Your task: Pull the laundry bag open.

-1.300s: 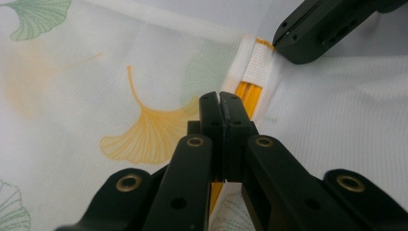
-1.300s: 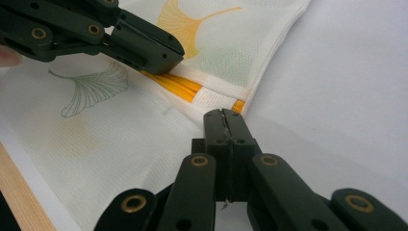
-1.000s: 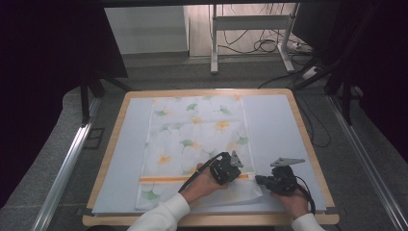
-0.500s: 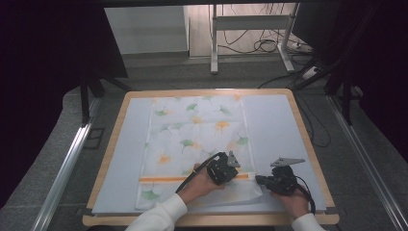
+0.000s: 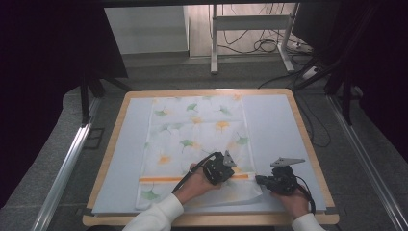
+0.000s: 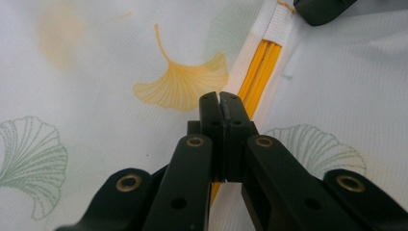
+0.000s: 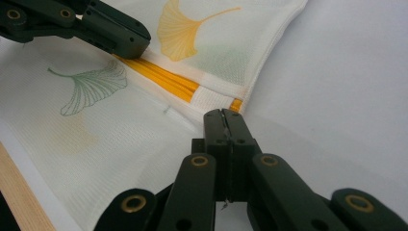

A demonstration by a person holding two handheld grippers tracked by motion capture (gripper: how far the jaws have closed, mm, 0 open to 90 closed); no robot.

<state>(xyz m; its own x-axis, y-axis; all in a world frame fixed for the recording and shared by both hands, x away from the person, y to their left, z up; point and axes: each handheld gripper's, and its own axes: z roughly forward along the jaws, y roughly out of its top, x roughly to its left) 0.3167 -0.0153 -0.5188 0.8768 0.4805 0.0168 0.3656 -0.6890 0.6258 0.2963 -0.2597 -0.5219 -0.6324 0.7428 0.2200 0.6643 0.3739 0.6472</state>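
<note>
- A white mesh bag (image 5: pixel 197 144) printed with ginkgo leaves lies flat on my bench (image 5: pixel 274 120), running from the far edge down to the near one, a little left of the middle.
- An orange zipper (image 5: pixel 192 179) crosses the bag near its near end.
- My left claw (image 6: pixel 220 98) is closed, with its tips over the cloth right beside the zipper; I cannot tell whether it pinches any cloth.
- My right claw (image 7: pixel 223 115) is closed too, with its tip at the bag's right edge where the zipper ends.
- The two claws sit near each other along the zipper line.
- Bare bench surface lies open on both sides of the bag.
- The wooden rim (image 5: pixel 308 144) is close behind my right hand (image 5: pixel 296 202).
</note>
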